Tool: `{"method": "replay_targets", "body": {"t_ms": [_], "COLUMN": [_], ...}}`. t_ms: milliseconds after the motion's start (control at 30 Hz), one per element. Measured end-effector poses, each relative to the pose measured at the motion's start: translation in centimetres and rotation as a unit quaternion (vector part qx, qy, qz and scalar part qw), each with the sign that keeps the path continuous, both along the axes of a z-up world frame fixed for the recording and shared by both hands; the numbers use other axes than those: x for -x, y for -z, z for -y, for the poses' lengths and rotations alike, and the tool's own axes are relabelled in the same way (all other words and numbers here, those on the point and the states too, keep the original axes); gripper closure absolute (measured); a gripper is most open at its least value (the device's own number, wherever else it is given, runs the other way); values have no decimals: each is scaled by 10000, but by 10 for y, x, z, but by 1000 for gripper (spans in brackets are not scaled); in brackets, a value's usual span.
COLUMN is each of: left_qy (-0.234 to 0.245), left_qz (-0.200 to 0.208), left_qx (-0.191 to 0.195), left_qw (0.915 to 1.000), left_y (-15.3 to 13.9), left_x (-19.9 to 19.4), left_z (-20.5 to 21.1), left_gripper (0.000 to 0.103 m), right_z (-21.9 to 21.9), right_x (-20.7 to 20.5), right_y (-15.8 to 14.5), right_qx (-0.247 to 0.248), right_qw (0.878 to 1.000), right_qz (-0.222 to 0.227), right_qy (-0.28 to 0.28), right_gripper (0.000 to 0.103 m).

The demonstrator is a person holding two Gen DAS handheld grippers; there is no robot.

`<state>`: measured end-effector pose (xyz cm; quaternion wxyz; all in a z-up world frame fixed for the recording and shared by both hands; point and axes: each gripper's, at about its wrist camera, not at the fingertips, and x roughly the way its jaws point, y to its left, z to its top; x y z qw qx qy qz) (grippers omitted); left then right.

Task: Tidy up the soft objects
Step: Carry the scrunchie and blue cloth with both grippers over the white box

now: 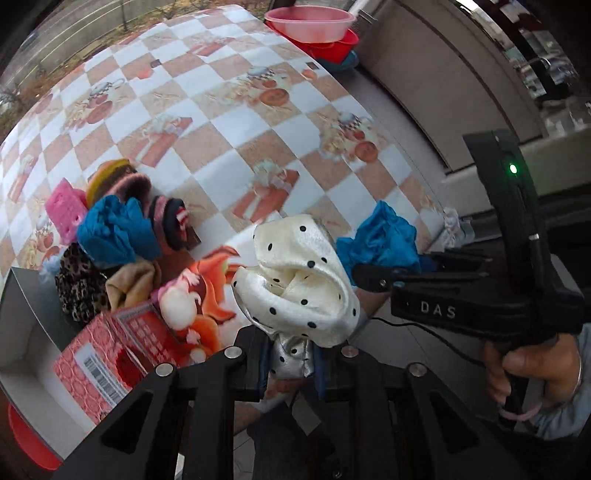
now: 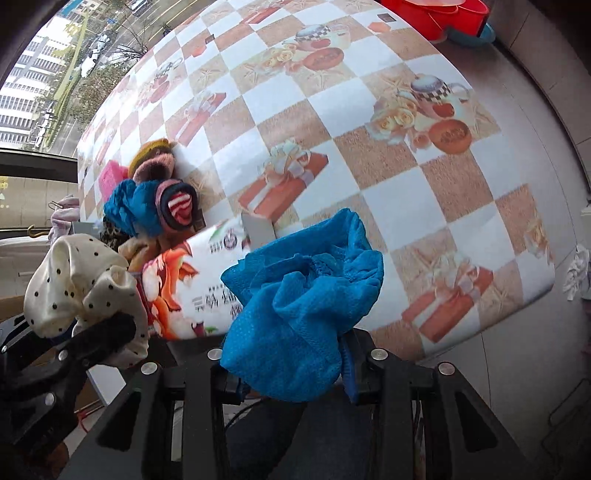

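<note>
My left gripper [image 1: 291, 354] is shut on a cream cloth with black dots [image 1: 299, 280], held up off the near table edge; the cloth also shows in the right wrist view [image 2: 81, 280]. My right gripper [image 2: 291, 373] is shut on a blue mesh cloth [image 2: 299, 314], also lifted; it shows in the left wrist view [image 1: 384, 236] to the right of the cream cloth. A pile of soft things lies at the table's left: a second blue cloth [image 1: 114, 229], a yellow-brown knit hat [image 1: 114, 177], a pink sponge [image 1: 66, 210], rolled socks [image 1: 173, 221], leopard fabric [image 1: 77, 284] and tan cloth [image 1: 133, 280].
The table wears a checkered cloth [image 1: 236, 110]. A box printed with an orange cartoon [image 1: 199, 295] and a red box with a barcode [image 1: 110, 354] sit at the near edge. Stacked pink and red basins [image 1: 314, 29] stand at the far edge.
</note>
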<state>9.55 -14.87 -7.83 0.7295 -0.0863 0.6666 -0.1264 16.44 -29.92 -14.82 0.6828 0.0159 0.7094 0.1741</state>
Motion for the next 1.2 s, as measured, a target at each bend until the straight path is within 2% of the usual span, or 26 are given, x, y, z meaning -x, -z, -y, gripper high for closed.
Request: {"method": "replay_targets", "body": {"t_ms": [133,300,467,600,733,933,1067,1200], "left_qy": [366,419,85,-539,-1458,-2824,-3330,-3509], "left_qz": [8,187,524,695,759,434,151,2], "left_qx": [-52,-82,-95,-148,-298,-645,-643,-667], "left_qw": [9993,9989,9985,9960,9860,9561,9406,9340], "left_y": [-3,-16,-33,-40,-40,-15,6,24], "left_x": [38,74,106,136,164,200,218,225], "left_z": [0,-18,-48,-84,-126,-179,-195,-203], "left_gripper": [83,83,83,83,83,83,83,83], "right_z": [-2,-19,-52,-86,-126,-190,-227,-260], "right_x": [34,69,90,107,127,164,186,203], "right_y": [-1,1,-6,-19,-34,-53,-57,-49], "right_qx": [21,16,-80,-207,-321,-495,-474,-183], "right_qw": [10000,9995,9965,9888,9731,9363,9122,8918], "right_qz": [-66,-225,-226,-125,16,277,495,875], "right_qy": [26,-210,-804,-1475,-2283,-3465,-4039,-4435], "right_gripper": [64,64,64,64,64,64,64,64]}}
